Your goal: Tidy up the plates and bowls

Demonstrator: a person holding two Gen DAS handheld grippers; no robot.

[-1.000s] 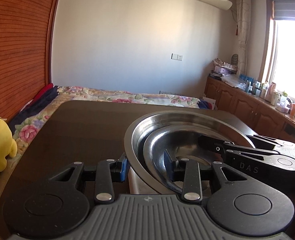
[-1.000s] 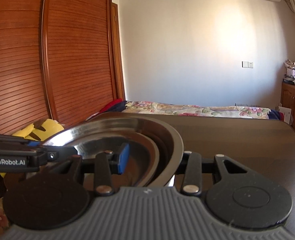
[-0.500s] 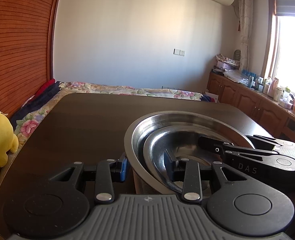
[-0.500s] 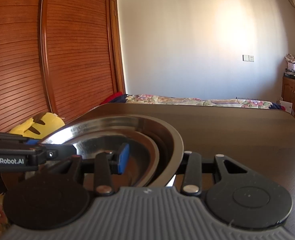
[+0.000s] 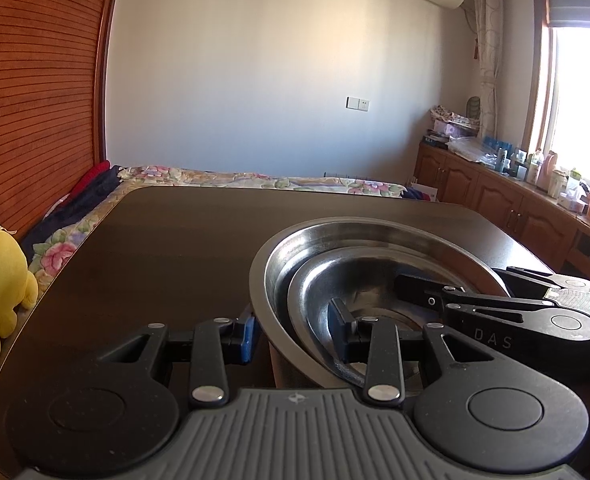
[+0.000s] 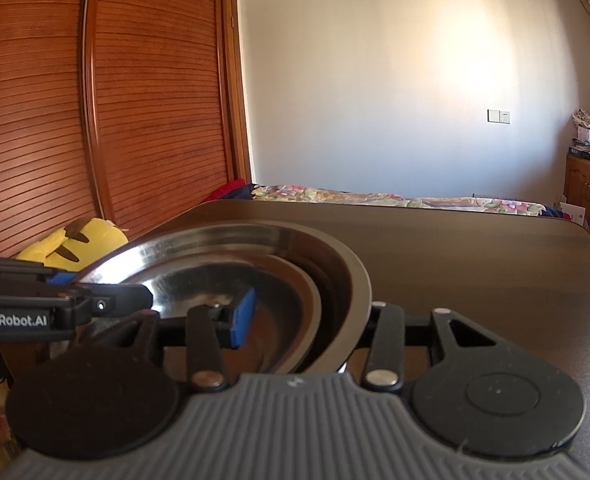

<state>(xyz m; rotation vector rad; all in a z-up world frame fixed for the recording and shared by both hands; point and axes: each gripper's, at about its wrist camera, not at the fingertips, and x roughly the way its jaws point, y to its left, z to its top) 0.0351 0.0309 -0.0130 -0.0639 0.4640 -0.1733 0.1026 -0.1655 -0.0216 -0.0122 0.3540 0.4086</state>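
Both tongs, left (image 5: pixel 295 332) and right (image 6: pixel 307 316), seemingly clamped across nested steel bowls' (image 5: pixel 375 240) rims

Daylight enters from the window (image 5: pixel 583 108) at right, blown out white. Warm patch on the far wall (image 6: pixel 475 60). Tabletop (image 5: pixel 175 248) dim. Fisheye bends edges; corners vignetted.

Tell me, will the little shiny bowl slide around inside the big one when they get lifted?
Probably a bit. The smaller bowl sits loose and off-centre inside the larger bowl, and both look like smooth polished metal, so it could slip and clatter if tilted. Both look stiff and unlikely to bend. The left gripper and right gripper straddle opposite rims, which should help keep them level.
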